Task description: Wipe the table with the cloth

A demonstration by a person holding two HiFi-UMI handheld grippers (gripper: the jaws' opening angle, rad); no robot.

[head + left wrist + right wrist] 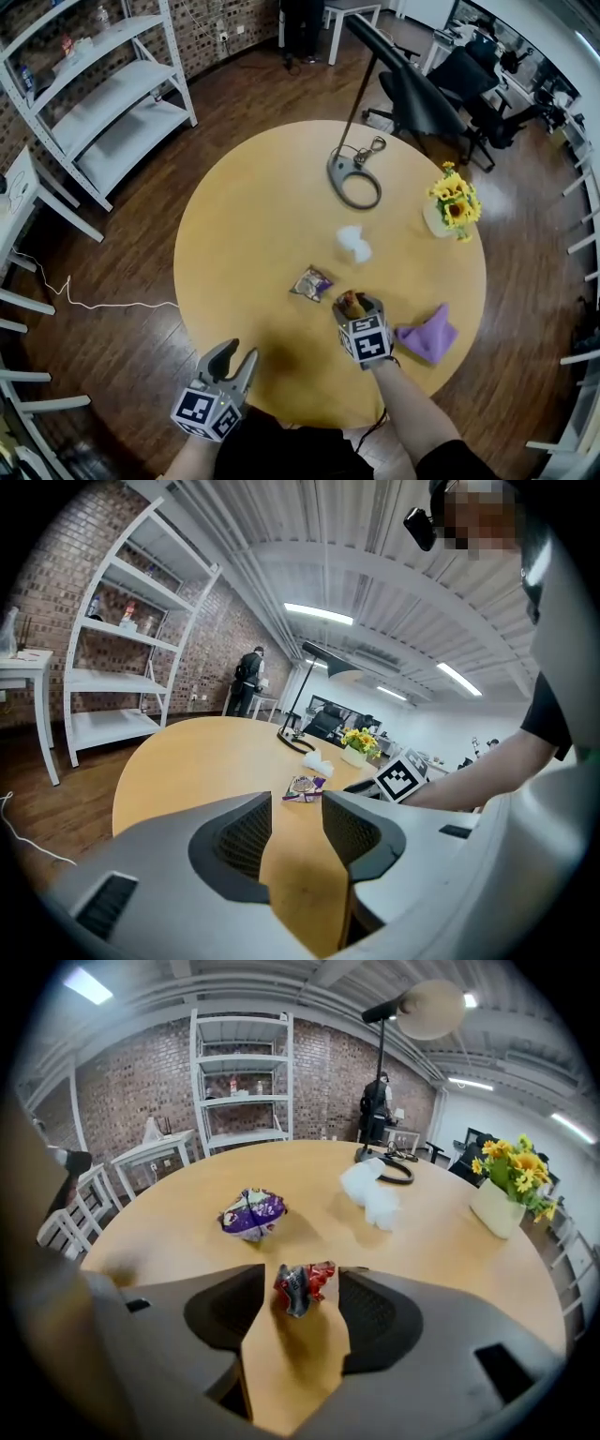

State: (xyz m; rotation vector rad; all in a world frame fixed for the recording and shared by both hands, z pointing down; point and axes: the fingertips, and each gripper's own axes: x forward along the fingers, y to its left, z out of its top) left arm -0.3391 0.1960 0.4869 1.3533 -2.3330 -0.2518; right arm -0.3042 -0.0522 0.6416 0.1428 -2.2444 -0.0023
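Round wooden table (pixel 253 216) seen from above, 6 o'clock being the edge nearest the person.

The purple cloth (pixel 428 335) lies crumpled at about 4 o'clock, near the rim, touched by neither gripper. The right gripper (pixel 357 303) points down at the tabletop just at 9 o'clock of the cloth. Its jaws are spread, and a crumpled red wrapper (pixel 300 1290) lies on the table between their tips; the pads do not press on it. The left gripper (pixel 239 354) hangs at the rim at about 7 o'clock, well apart from the cloth. Its jaws are also spread, with only bare tabletop between them.

A purple snack wrapper (pixel 311 282) lies near the table's centre, at 10 o'clock of the right gripper. A white crumpled tissue (pixel 353 243) sits just past the centre toward 12 o'clock. A lamp base (pixel 354 176) stands near 12 o'clock. A vase of yellow flowers (pixel 453 204) stands at 2 o'clock. Off the table, a white shelf unit (pixel 103 94) lies toward 10 o'clock.
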